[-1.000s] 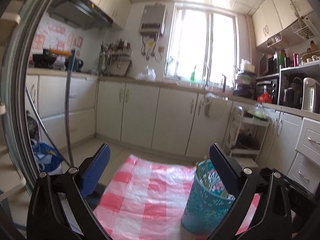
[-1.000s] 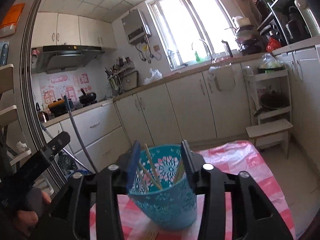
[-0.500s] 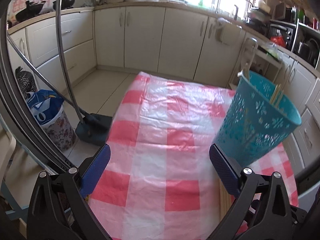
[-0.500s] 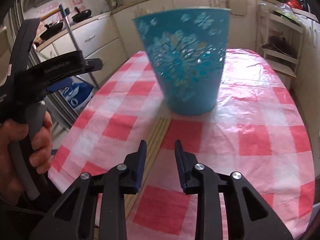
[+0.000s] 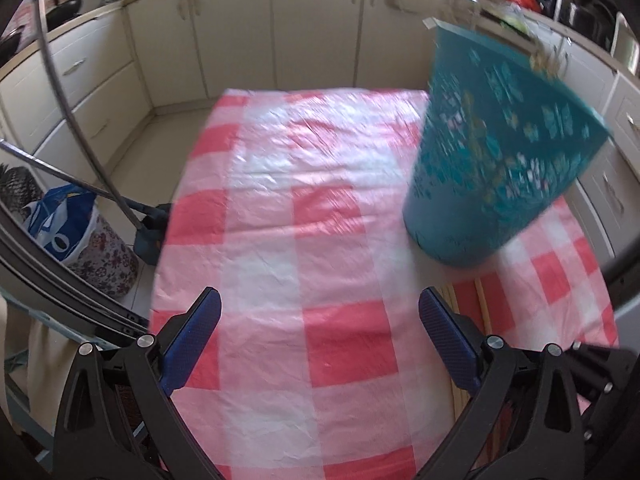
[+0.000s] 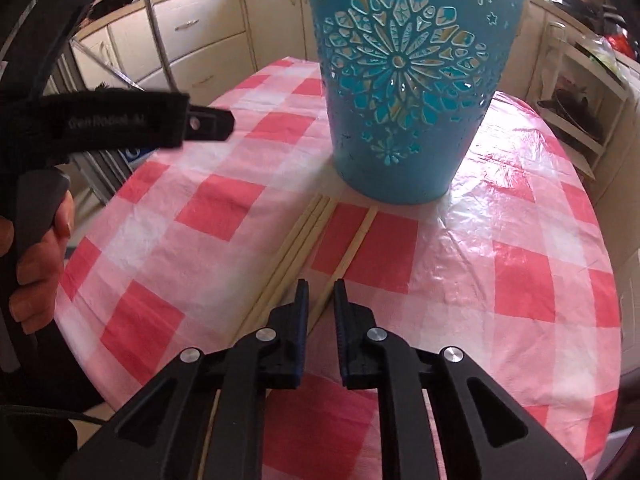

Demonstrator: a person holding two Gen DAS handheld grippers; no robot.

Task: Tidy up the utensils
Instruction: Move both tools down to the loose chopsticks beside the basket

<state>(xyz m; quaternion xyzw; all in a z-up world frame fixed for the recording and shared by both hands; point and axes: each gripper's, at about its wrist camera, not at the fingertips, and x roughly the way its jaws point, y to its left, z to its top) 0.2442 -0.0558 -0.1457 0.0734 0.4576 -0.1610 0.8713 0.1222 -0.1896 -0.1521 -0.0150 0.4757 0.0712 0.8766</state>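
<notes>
1. Right wrist view first: the right gripper (image 6: 320, 300) hangs low at bottom centre over loose chopsticks (image 6: 298, 254) lying on the checked cloth (image 6: 520, 240), and its jaws are closing, now only a narrow gap apart. One stick seems to run through that gap; whether the pads press on it yet, I cannot tell.
2. Step in hand, as I read it: picking a stick off the cloth to drop into the cup (image 6: 412, 92).
3. That cup stands upright at top centre of the frame, just beyond the far ends of the sticks, with more sticks showing through its cut-outs.
4. Next move calls for a firm pinch, a lift, then tipping the stick upright to clear the cup's rim.
5. Over in the left wrist view, the left gripper (image 5: 318, 330) is spread wide with nothing between its fingers, only cloth below; the cup sits upper right there.
6. Possible obstacles: the neighbouring sticks lie tight together, so two could come up at once. The left gripper's handle and hand (image 6: 38, 252) crowd the left edge. A mop pole and bag sit on the floor, well clear.
</notes>
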